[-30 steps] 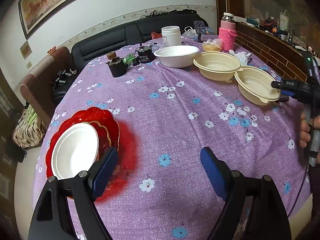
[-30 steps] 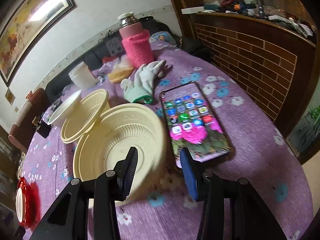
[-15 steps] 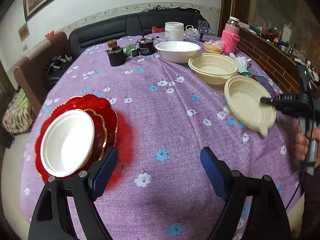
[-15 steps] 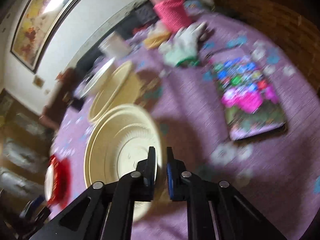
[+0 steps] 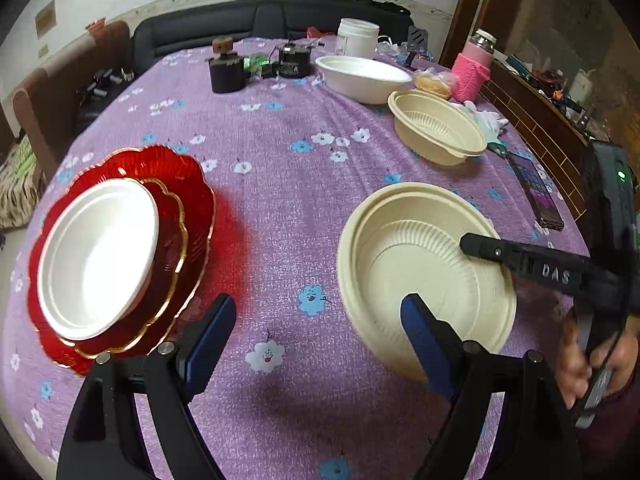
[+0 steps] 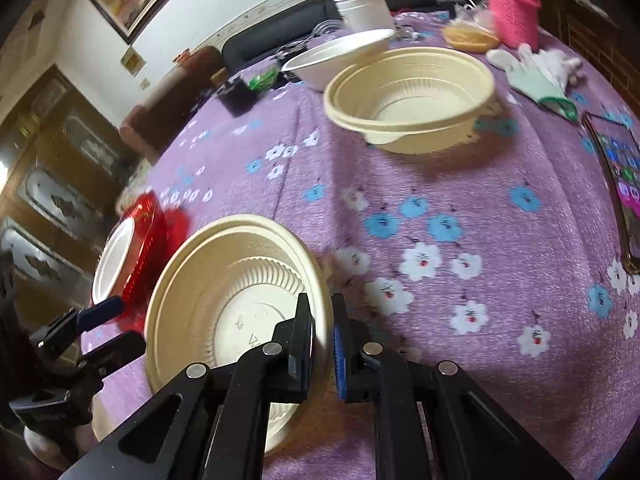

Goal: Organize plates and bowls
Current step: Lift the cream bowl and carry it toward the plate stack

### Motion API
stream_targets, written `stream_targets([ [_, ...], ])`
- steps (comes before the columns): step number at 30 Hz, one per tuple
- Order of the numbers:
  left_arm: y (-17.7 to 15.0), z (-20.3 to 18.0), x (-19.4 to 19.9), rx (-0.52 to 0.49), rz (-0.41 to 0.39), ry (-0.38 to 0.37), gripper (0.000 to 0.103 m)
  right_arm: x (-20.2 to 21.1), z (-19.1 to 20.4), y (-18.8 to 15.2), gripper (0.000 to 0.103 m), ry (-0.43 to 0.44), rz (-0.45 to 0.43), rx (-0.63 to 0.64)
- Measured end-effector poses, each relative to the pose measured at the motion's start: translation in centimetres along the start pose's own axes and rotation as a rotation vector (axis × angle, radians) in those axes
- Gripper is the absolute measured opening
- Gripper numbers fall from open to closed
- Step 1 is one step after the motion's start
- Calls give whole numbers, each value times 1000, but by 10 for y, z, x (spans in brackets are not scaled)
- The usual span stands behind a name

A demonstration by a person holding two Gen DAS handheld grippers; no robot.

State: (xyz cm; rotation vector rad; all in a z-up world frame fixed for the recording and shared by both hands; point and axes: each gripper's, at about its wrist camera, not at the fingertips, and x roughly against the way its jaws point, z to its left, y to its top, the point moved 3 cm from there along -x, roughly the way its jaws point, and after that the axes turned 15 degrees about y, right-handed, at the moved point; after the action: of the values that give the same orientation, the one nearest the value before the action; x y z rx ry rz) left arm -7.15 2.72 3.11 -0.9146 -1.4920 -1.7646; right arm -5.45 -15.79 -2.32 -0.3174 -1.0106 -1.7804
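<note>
My right gripper (image 6: 322, 330) is shut on the rim of a cream plastic bowl (image 6: 232, 300) and holds it tilted above the purple tablecloth; it also shows in the left wrist view (image 5: 416, 268), with the right gripper's finger (image 5: 520, 258) over its rim. My left gripper (image 5: 316, 336) is open and empty, between this bowl and a white plate (image 5: 98, 256) stacked on red scalloped plates (image 5: 188, 196) at the left. A second cream bowl (image 5: 438, 130) and a white bowl (image 5: 362, 78) sit at the back right.
A phone (image 5: 536, 190) lies near the right table edge by a brick ledge. White gloves (image 6: 540, 70), a pink-sleeved bottle (image 5: 472, 74), a white jar (image 5: 357, 36) and dark small objects (image 5: 226, 72) stand at the back. A black sofa is behind the table.
My right gripper has carried the cream bowl leftward and nearer, away from the phone and the other cream bowl. My left gripper has stayed open with little movement.
</note>
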Motion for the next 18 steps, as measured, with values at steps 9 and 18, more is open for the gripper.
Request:
stream_targets([
  [9,-2,-26,-24,-59,51,-28,66,8,-5,-10,13,2,-27,-34],
  [18,-1,-28,-33,-37,85,-54,56,18,4,-22,23,-45,-51,4],
])
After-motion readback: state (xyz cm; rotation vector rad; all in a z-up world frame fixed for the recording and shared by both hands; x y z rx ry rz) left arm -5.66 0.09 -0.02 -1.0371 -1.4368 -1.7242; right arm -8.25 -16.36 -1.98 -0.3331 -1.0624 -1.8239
